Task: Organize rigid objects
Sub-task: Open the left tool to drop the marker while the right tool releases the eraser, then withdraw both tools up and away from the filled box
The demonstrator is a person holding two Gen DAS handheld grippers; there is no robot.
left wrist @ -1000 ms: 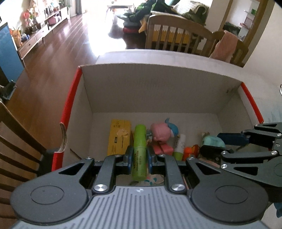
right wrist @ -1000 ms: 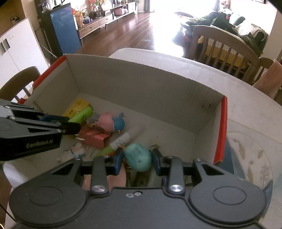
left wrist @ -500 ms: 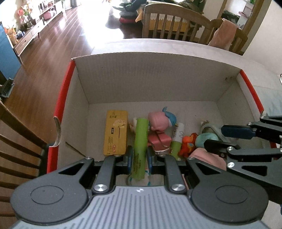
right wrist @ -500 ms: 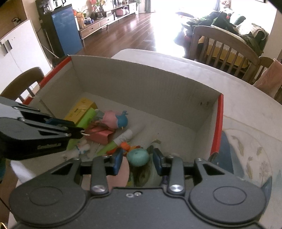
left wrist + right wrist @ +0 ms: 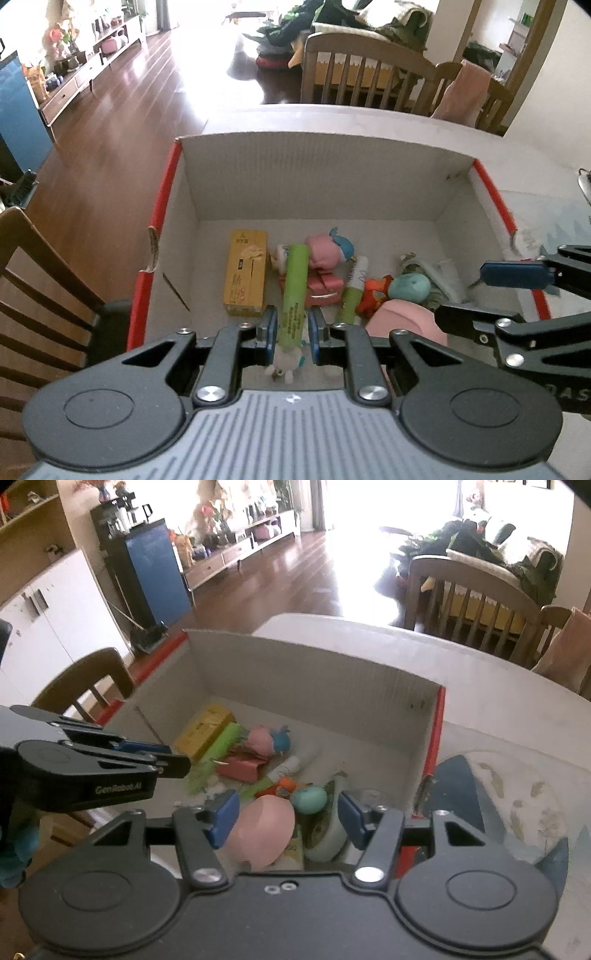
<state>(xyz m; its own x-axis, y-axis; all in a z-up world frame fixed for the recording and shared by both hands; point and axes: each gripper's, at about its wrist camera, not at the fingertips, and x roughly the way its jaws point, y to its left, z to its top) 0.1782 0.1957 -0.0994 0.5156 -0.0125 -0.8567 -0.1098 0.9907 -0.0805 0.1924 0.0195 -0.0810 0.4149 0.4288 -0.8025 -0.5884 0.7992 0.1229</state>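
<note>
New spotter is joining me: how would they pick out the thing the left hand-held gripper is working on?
Find the white cardboard box with red edges. Beside the flat yellow carton on its floor lies a long lime-green cylindrical tube, the only item between the left hand-held gripper's blue pads.

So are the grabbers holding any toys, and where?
The left gripper seems to pinch the green tube near its close end. The right gripper is open and holds nothing.
</note>
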